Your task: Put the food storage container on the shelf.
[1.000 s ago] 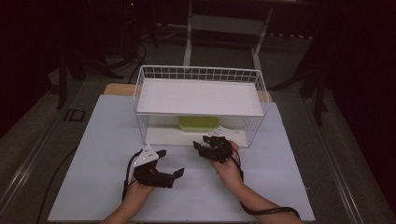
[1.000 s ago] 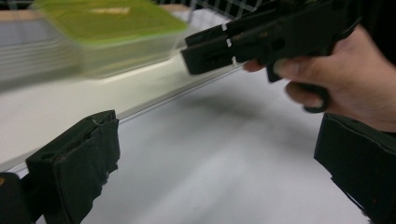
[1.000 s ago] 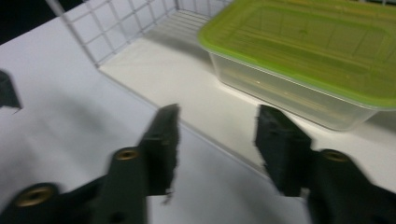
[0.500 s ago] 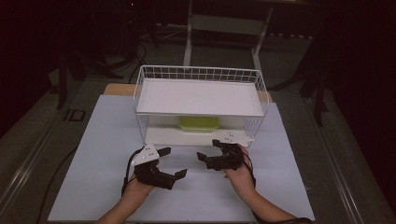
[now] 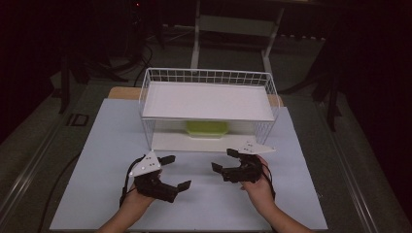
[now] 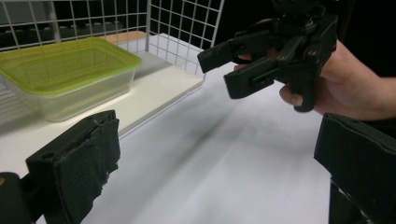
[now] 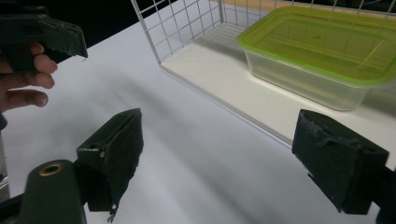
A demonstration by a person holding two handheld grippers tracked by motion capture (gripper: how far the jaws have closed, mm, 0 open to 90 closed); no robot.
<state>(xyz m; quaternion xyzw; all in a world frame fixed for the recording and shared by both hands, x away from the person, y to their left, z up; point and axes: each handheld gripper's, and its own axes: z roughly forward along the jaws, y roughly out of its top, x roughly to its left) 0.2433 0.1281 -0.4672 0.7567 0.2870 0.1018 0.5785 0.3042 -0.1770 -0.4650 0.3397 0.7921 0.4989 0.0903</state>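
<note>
A clear container with a green lid (image 5: 207, 128) sits on the lower shelf (image 5: 170, 141) of a white wire rack (image 5: 209, 99). In the gripper views the container (image 6: 65, 70) (image 7: 327, 51) lies beyond the jaws, untouched. My left gripper (image 5: 178, 171) (image 6: 219, 135) is open over the table in front of the rack, with nothing between its jaws. My right gripper (image 5: 222, 160) (image 7: 224, 130) faces it from the right. Its jaws have just been opening and now stand wide and empty. Each gripper view shows the other gripper, the right gripper (image 6: 261, 60) and the left gripper (image 7: 51, 35).
A pale mat (image 5: 107, 145) covers the table, with the rack at its far middle. The rack's top shelf (image 5: 209, 109) is a bare white board with a wire rim. Dark floor, a frame and cables lie beyond the table.
My right gripper has drawn back from the rack's front toward the right and the person, and its jaws have spread wider. The left gripper has hardly moved.
</note>
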